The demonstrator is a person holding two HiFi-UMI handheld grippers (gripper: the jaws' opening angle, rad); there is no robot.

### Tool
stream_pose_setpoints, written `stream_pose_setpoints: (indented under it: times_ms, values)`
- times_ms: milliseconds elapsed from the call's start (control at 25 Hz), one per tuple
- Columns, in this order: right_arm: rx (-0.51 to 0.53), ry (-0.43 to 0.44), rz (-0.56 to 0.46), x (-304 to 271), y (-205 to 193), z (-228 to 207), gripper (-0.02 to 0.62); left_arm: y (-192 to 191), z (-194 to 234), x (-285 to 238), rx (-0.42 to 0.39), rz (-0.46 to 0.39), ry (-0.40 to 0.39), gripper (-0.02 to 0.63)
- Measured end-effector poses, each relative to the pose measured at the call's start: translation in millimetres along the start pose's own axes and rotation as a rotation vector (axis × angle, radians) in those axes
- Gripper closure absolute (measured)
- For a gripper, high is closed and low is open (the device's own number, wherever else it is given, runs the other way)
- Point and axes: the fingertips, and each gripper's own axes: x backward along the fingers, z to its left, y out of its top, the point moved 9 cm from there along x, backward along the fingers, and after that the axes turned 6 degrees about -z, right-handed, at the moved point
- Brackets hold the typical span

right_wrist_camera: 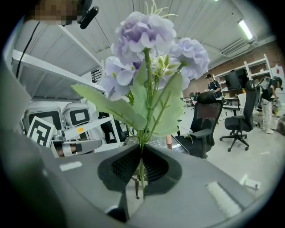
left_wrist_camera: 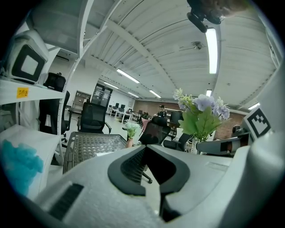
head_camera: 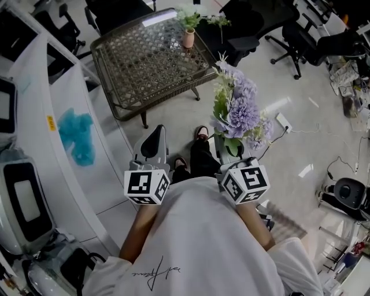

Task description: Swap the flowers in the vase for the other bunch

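My right gripper (head_camera: 230, 149) (right_wrist_camera: 139, 156) is shut on the green stems of a purple flower bunch (head_camera: 238, 110) (right_wrist_camera: 144, 49), which stands upright above its jaws. My left gripper (head_camera: 152, 140) (left_wrist_camera: 145, 156) is shut with nothing between its jaws. Ahead, a small pink vase (head_camera: 188, 38) (left_wrist_camera: 129, 142) with white-green flowers (head_camera: 189, 17) stands at the far edge of a wicker-topped low table (head_camera: 151, 58) (left_wrist_camera: 91, 144). Both grippers are held well short of the table, side by side.
A white shelf unit (head_camera: 69, 127) with a turquoise bundle (head_camera: 78, 136) and white devices runs along my left. Black office chairs (head_camera: 254, 29) stand beyond the table. Cables and a power strip (head_camera: 284, 122) lie on the floor at right.
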Motion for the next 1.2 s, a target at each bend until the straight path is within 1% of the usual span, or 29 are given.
stream_pose_setpoints:
  times_ms: [280,680,920,1080,1200]
  values:
    - [-0.021,-0.007,0.007,-16,4,-20,0.565,-3,-1,-25,0.0,0.032,-0.005,0.609]
    - [-0.044,0.002,0.018,-61,21,-61,0.565,2,5,-84,-0.022,0.077,-0.001,0.609]
    - [-0.051,0.014,0.022,-96,34,-86,0.565,10,12,-126,-0.029,0.086,0.005,0.609]
    - [-0.056,0.016,0.014,-119,45,-102,0.565,19,16,-154,-0.031,0.076,0.0,0.609]
    - [-0.054,0.022,0.011,-131,51,-117,0.565,20,14,-174,-0.035,0.076,0.001,0.609]
